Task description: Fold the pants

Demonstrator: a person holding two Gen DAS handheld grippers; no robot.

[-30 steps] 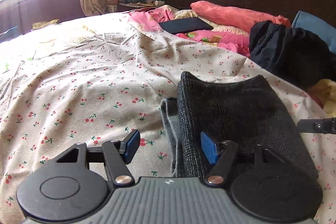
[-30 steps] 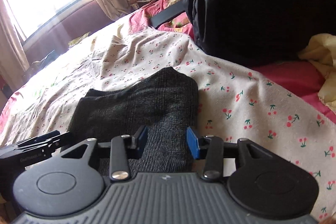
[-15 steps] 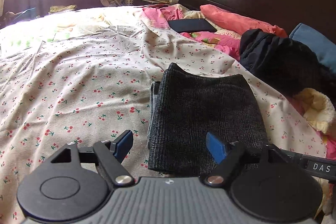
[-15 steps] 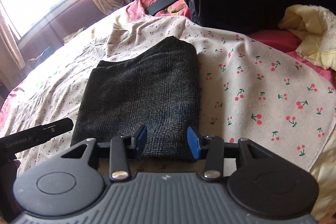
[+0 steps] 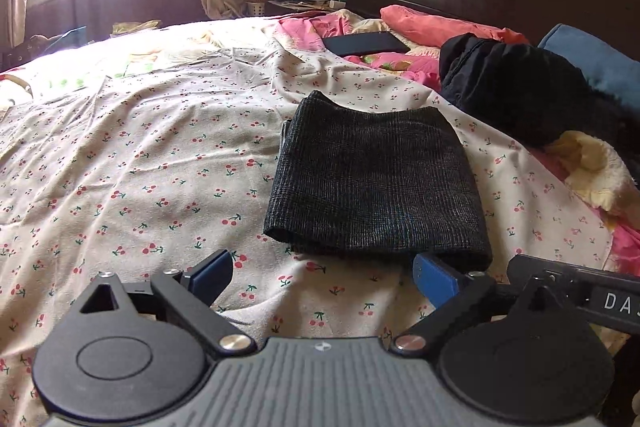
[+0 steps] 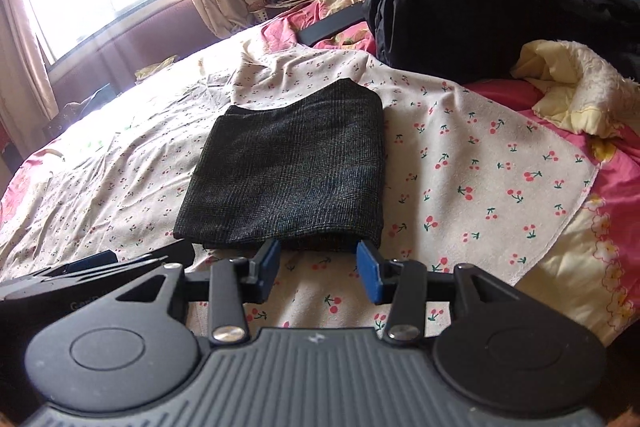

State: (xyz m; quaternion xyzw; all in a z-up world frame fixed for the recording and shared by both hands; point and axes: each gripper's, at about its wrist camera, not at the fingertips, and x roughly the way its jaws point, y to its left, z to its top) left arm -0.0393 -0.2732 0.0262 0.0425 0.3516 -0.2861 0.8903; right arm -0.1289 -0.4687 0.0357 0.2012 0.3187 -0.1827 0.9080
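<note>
In the left wrist view the jaws of the left gripper point(image 5: 322, 277) have just been opening and stand wide and empty, the folded dark grey checked woollen pants point(image 5: 378, 187) lying just beyond them on the cherry-print bedsheet point(image 5: 120, 155), touching neither pad. In the right wrist view the jaws of the right gripper point(image 6: 318, 271) stand partly apart, gripping nothing, tilted down at the pants' near edge just ahead. A forward drift of either low-held gripper could snag that edge and undo the fold.
</note>
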